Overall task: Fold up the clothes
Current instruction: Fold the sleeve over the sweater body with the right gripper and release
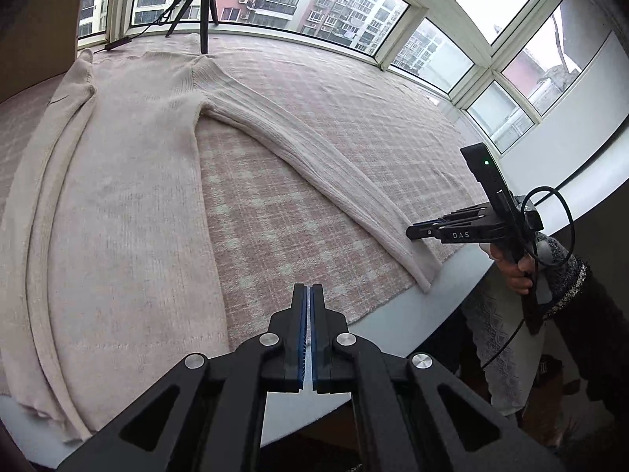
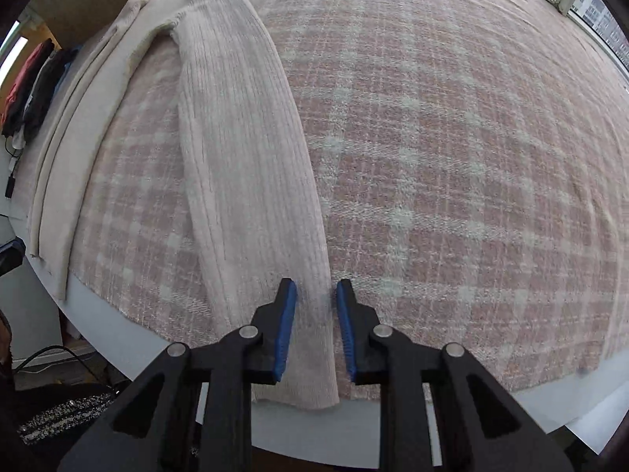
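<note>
R gripper (image 2: 316,295) hangs over the sweater (image 1: 129,181) sleeve cuff (image 2: 310,354), sleeve running off toward 11 o'clock; jaws look parted, prob not pinching yet. L gripper (image 1: 308,295) farther, shut, empty.

Cream knit sweater (image 1: 129,181) flat on plaid cloth, sleeve (image 2: 243,181) out.

Daylit windows (image 1: 346,11) curve behind a pink plaid-covered table (image 2: 452,137).
</note>
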